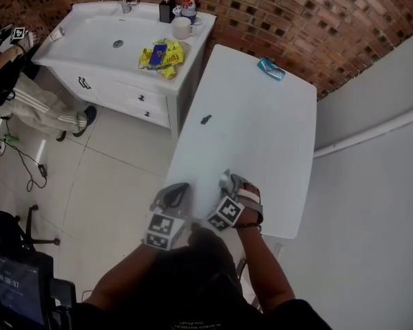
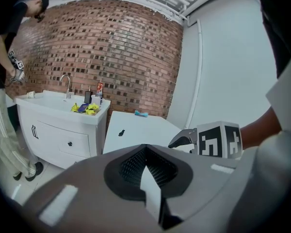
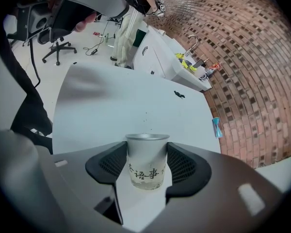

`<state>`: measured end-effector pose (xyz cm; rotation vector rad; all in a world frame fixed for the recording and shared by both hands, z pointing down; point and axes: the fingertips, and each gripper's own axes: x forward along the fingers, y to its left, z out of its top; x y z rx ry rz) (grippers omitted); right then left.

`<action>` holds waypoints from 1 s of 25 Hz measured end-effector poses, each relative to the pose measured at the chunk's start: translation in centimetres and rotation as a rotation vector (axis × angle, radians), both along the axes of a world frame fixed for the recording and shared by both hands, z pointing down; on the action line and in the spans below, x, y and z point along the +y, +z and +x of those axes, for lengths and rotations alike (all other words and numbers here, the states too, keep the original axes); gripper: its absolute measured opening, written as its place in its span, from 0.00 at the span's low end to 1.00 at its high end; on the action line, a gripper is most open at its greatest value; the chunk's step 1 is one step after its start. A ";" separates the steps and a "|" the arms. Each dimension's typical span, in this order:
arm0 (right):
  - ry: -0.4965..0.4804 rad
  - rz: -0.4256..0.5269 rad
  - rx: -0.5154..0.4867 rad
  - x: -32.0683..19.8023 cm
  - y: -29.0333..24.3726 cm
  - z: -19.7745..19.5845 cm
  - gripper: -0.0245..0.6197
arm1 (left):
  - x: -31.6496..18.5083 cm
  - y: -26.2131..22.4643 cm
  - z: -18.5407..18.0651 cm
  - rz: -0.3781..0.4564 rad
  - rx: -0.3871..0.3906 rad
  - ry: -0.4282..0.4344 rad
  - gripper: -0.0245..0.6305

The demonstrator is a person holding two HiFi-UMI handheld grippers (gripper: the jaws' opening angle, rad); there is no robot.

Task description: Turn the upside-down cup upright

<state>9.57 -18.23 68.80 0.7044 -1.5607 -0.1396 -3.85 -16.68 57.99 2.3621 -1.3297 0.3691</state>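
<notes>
A small silver cup [image 3: 145, 166] with dark printed characters stands on the white table [image 3: 116, 101] near its front edge. Its wider end is up and the print reads the right way up. My right gripper [image 3: 146, 154] is shut on it, one black pad against each side. In the head view the cup [image 1: 225, 180] shows just ahead of the right gripper [image 1: 228, 185]. My left gripper [image 1: 172, 196] hangs off the table's left edge, jaws shut on nothing. The left gripper [image 2: 146, 166] looks level across the table towards the brick wall.
A blue object [image 1: 270, 68] lies at the table's far end and a small dark item [image 1: 206, 119] near its middle. A white sink cabinet [image 1: 117, 40] with yellow packets stands left of the table. Another person [image 1: 27, 105] stands at far left. An office chair [image 3: 58, 38] stands on the floor.
</notes>
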 end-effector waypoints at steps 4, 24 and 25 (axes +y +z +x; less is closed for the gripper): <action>-0.002 0.003 -0.004 0.0 0.0 0.1 0.46 | -0.1 0.1 0.0 0.001 0.001 -0.003 0.03; 0.213 0.250 -0.405 -1.5 -5.1 -0.8 0.46 | -0.2 -0.3 -0.8 0.025 -0.018 0.006 0.03; 0.239 0.263 -0.446 -1.7 -5.3 -0.7 0.46 | -0.3 -0.3 -0.7 0.029 -0.020 0.007 0.03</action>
